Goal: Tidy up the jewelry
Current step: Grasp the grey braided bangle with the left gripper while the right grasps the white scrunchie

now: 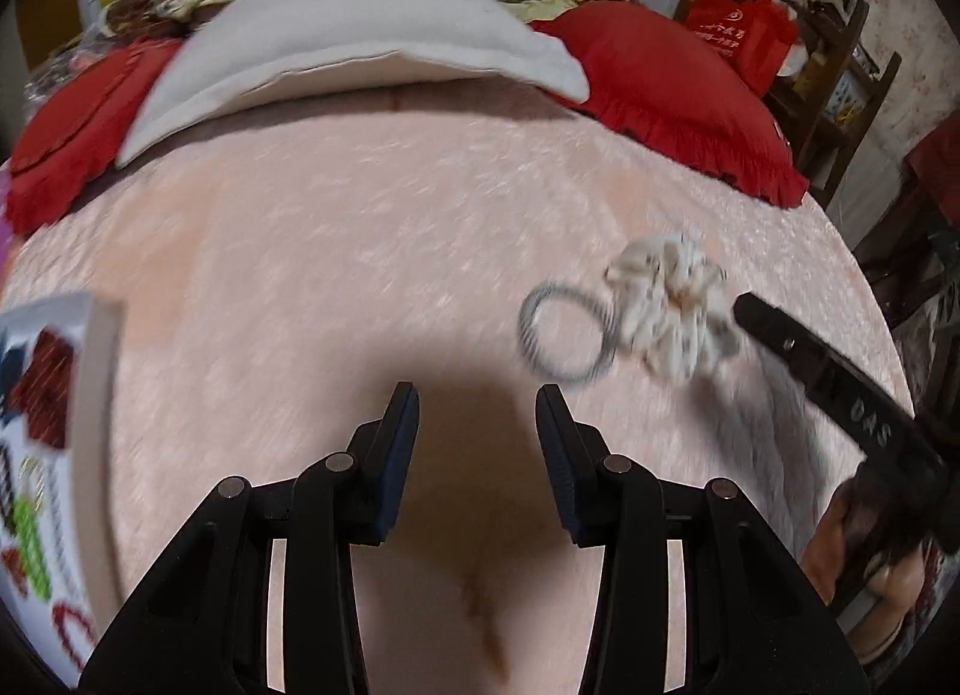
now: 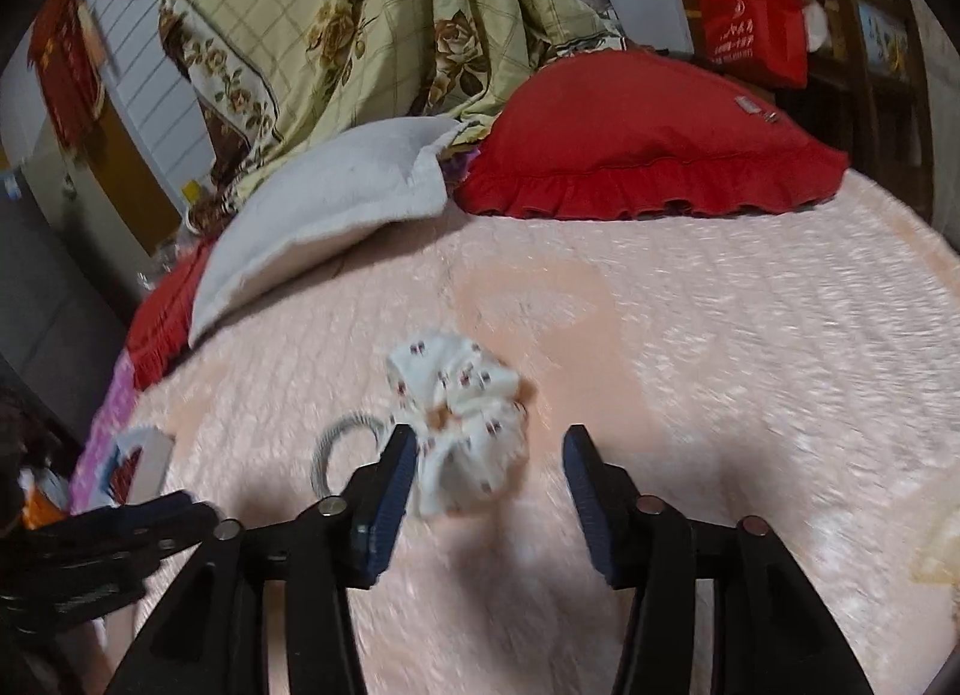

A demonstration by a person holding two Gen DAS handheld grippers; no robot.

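Note:
A white printed scrunchie (image 2: pixel 462 413) lies on the pink bedspread (image 2: pixel 720 365), with a silver coil bracelet (image 2: pixel 336 449) just left of it. My right gripper (image 2: pixel 489 434) hovers low over the scrunchie, jaws open. Its left finger is at the scrunchie's edge and its right finger stands apart from it. In the left wrist view the scrunchie (image 1: pixel 672 305) and bracelet (image 1: pixel 567 335) lie ahead to the right, and one of the right gripper's fingers (image 1: pixel 798 341) reaches the scrunchie. My left gripper (image 1: pixel 477 395) is open and empty over bare bedspread.
A white-rimmed jewelry tray (image 1: pixel 96 395) with several colourful pieces sits at the left edge. A white pillow (image 1: pixel 360 35), red pillows (image 1: pixel 672 95) and a floral quilt (image 2: pixel 372 23) lie at the bed's far side. A red bag (image 2: pixel 756 29) is on furniture at right.

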